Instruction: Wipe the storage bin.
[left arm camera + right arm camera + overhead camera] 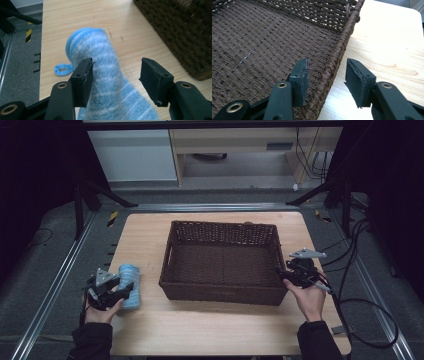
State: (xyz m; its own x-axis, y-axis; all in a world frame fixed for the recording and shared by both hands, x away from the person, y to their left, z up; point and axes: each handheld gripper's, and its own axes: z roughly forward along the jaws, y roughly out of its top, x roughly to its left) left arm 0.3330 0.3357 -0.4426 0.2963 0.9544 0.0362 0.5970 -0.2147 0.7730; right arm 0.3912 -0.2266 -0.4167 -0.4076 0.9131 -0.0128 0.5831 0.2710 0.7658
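Observation:
A light blue striped sock [129,285] lies on the wooden table [225,325] left of a dark brown wicker basket [222,225]. My left gripper [124,293] is at its near end. In the left gripper view the sock [100,55] runs between the jaws of the left gripper [116,68]; the left pad is against the cloth, the right pad stands off it, so the jaws are open. My right gripper [286,275] sits at the basket's right wall. In the right gripper view the right gripper [327,67] straddles the basket's braided rim [342,42], one jaw inside and one outside, neither pressing.
A small blue fabric ring [63,69] lies on the table beyond the sock. The basket's wall [180,30] stands to the sock's right. Metal rails, tripod legs and cables [360,270] surround the table, with bare wood [225,325] in front of the basket.

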